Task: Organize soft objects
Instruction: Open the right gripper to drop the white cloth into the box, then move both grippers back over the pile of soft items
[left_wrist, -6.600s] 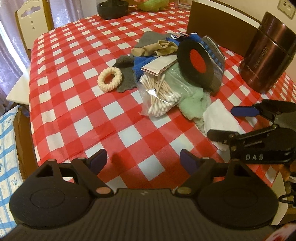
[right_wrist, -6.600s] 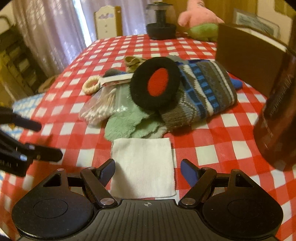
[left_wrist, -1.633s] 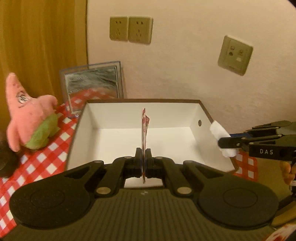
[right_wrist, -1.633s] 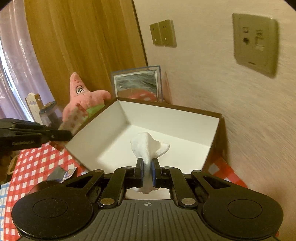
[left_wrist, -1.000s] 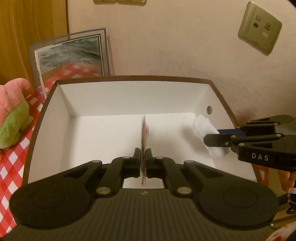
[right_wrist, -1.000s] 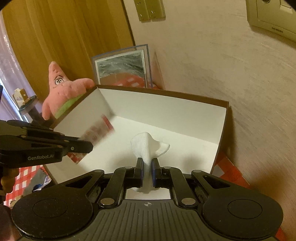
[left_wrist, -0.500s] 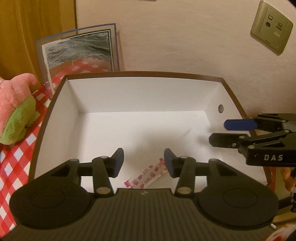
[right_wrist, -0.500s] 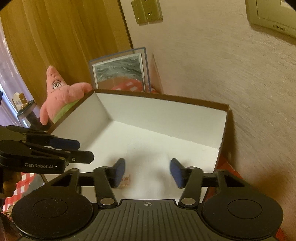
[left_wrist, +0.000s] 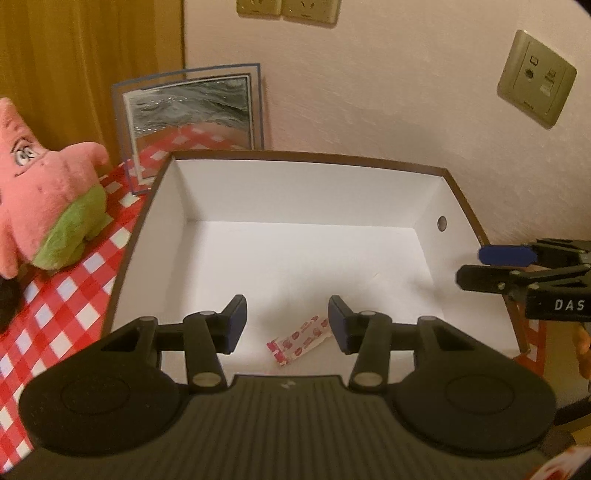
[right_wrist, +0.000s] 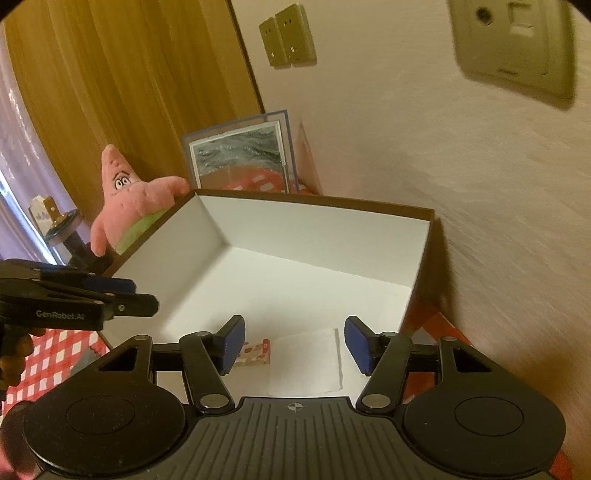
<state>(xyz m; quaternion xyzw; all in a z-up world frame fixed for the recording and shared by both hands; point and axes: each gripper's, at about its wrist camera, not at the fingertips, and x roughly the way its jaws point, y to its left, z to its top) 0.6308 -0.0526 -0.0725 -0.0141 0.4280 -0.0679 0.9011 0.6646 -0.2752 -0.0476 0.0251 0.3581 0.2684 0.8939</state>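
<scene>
Packet (left_wrist: 298, 339) and white cloth (right_wrist: 306, 361) lying low-centre inside box (left_wrist: 306, 158); left gripper (left_wrist: 287, 322) and right gripper (right_wrist: 294, 341) spread, empty; next calls for fetching remaining soft items.

Materials, quick pass: matt card, soft cloth, hard plastic.
My left gripper (left_wrist: 287, 324) and right gripper (right_wrist: 294, 344) are matt black plastic with blue rubbery pads (left_wrist: 236, 324). Box (left_wrist: 295, 192) is smooth matt white card inside, brown edge. White cloth square (right_wrist: 306, 365) looks soft and woven; sachet (left_wrist: 298, 339) printed glossy paper. Plush star (left_wrist: 44, 192) fuzzy. Bench cloth (left_wrist: 66, 295) checked, smooth. Wall (left_wrist: 369, 110) rough plaster.
</scene>
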